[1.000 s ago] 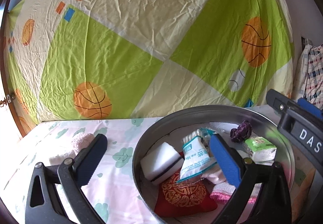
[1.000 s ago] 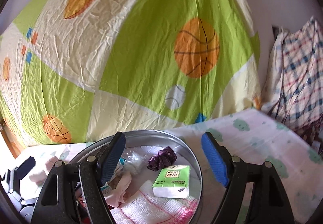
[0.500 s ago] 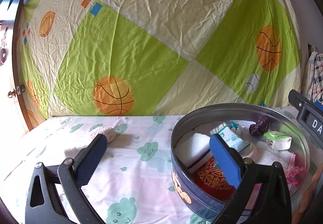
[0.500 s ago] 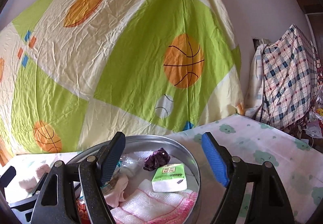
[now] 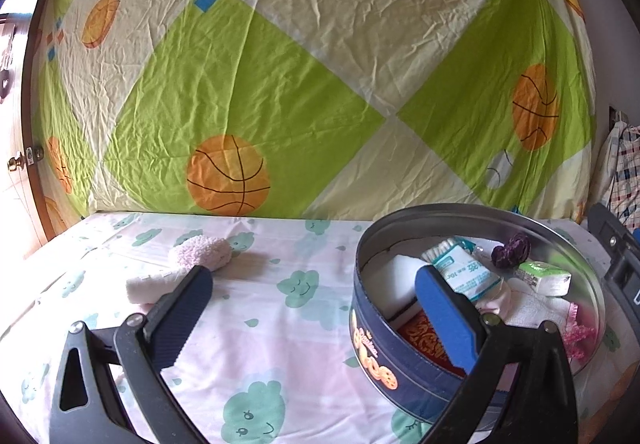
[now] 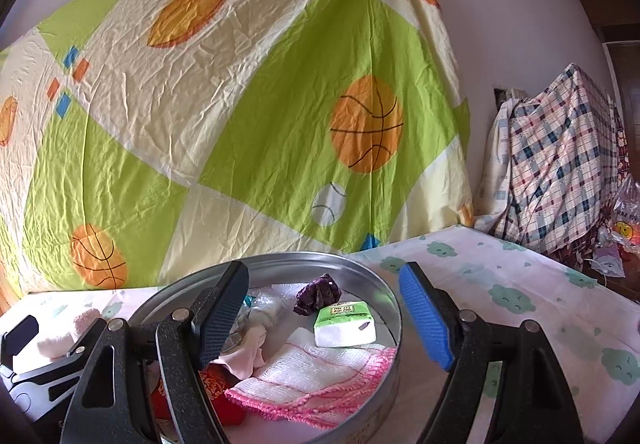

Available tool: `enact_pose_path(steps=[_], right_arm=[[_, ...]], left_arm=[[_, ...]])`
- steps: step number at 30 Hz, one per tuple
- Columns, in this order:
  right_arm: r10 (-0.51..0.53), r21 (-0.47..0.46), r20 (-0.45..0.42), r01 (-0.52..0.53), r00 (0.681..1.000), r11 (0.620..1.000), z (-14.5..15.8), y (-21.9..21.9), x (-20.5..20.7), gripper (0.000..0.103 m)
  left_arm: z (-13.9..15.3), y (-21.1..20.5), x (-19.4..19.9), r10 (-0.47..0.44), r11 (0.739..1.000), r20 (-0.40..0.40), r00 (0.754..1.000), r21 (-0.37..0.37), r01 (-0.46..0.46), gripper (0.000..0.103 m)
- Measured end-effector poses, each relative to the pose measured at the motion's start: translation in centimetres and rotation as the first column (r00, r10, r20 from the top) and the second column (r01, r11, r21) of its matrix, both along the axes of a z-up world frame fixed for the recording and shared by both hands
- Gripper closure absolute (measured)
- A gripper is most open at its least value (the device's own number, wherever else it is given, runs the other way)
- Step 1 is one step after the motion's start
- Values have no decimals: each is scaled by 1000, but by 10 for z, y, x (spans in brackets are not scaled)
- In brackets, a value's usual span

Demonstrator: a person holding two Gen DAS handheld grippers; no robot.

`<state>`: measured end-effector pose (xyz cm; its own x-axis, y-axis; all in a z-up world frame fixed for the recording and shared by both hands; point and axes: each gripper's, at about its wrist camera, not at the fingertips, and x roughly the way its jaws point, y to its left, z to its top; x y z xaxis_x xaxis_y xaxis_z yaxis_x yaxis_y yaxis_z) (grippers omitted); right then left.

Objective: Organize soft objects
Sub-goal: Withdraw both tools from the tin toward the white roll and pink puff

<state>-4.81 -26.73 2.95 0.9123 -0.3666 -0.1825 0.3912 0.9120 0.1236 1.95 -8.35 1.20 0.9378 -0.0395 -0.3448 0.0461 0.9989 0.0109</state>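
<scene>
Open bed [image 5: 280, 308] sheet lies at nine o'clock of the round cookie tin [image 5: 384, 356], where only the left view clearly shows a fluffy pink sock [image 5: 200, 254]. The tin holds a tissue pack [image 6: 346, 326], pink-edged cloth [image 6: 316, 376], purple scrunchie [image 6: 318, 294] and red pouch [image 5: 424, 338]. Left hand-held gripper [image 5: 312, 308] and right hand-held gripper [image 6: 324, 320] both gape wide, holding nothing.

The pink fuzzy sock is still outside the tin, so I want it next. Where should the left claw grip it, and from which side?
Grip the sock across its rounded fuzzy end, coming from the front, slightly above. It lies flat, apart from the tin, with its plump end clear.
</scene>
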Motion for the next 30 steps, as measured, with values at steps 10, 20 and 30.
enact_pose_path(steps=[10, 20, 30], right_arm=[[-4, -45, 52, 6, 999, 999, 5, 34, -19, 23], [26, -31, 31, -25, 999, 999, 4, 70, -11, 23], [90, -30, 6, -90, 996, 996, 0, 118, 5, 23]], left_arm=[[-1, 22, 1, 8, 1000, -10, 1000, 3, -8, 0], [-4, 58, 10, 48, 999, -26, 999, 0, -48, 0], [-8, 99, 27, 94, 995, -58, 994, -19, -96, 0]])
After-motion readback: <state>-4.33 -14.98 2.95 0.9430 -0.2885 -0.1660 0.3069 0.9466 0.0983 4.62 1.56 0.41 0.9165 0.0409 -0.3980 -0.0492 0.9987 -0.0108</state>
